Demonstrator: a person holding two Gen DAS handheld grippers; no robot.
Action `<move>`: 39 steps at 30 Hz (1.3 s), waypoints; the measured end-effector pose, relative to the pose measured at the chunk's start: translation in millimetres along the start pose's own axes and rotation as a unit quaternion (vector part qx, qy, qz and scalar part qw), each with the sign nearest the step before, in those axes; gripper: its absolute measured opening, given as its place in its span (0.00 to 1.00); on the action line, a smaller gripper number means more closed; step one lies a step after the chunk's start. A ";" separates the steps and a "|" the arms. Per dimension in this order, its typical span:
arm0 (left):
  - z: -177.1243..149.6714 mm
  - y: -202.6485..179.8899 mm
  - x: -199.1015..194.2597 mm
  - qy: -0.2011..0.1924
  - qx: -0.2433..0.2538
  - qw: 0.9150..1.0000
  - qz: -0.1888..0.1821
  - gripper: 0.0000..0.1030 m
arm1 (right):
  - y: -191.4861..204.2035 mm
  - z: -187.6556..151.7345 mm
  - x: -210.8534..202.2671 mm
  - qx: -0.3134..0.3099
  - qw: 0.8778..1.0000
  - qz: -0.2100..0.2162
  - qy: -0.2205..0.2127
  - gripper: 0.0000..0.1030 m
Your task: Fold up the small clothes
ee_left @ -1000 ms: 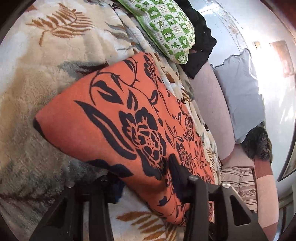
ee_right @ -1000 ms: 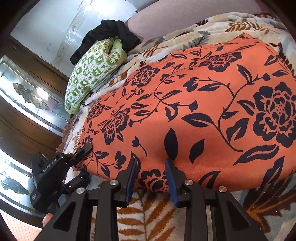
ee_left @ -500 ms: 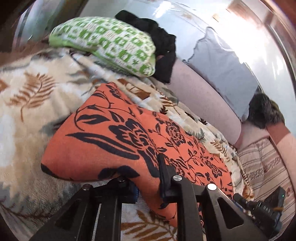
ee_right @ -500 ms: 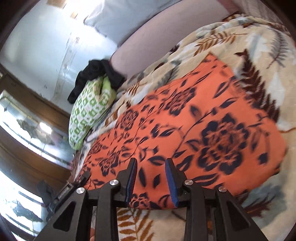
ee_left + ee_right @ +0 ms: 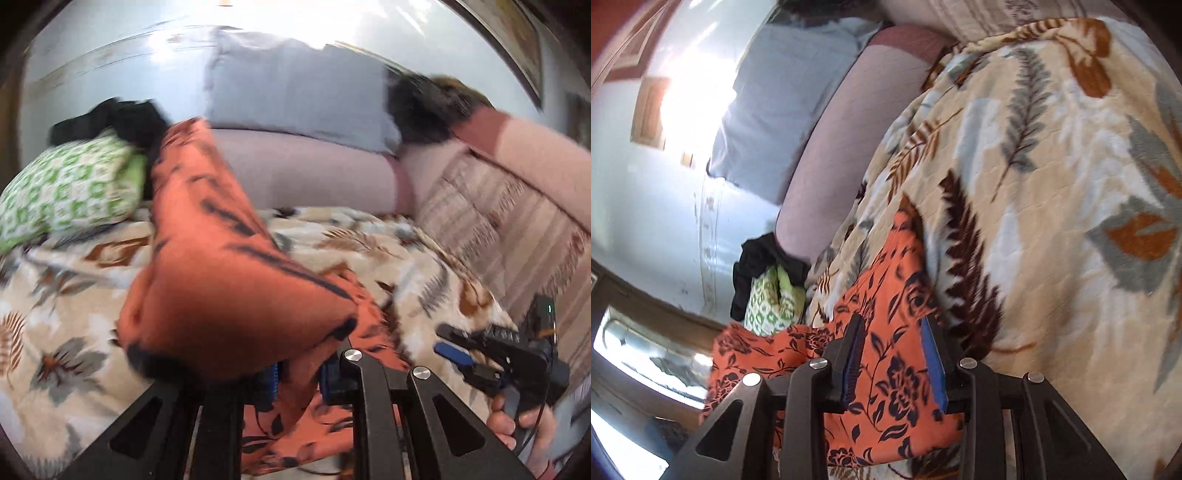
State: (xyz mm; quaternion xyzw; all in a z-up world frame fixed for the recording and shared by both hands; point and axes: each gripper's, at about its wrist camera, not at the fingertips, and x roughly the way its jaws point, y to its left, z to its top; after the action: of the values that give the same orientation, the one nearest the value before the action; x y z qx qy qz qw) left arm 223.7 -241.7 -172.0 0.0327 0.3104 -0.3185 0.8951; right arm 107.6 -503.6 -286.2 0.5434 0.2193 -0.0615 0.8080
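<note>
Thin matt orange cloth (image 5: 886, 369) lies on a fuzzy, seemingly fleece blanket (image 5: 1052, 184).

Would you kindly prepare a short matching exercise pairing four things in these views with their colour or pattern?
Things:
1. garment held in the left hand-held gripper
2. pillow
3. blanket
4. clothing piled behind the pillow

Descriptions:
A. black
B. cream with brown and grey leaves
C. orange with dark flowers
D. green and white check

Pairs: 1-C, 2-D, 3-B, 4-A
</note>
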 end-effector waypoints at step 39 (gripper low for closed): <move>-76.8 91.4 22.5 0.083 -0.066 0.993 -0.060 0.75 | 130.9 -46.9 51.4 -0.264 0.959 -0.104 0.020 0.39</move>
State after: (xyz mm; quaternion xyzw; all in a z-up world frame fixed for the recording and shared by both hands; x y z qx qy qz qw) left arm 250.3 -161.7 -259.5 -0.0192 0.4055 -0.3465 0.8457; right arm 184.3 -401.4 -211.2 0.2864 0.2995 -0.0741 0.9071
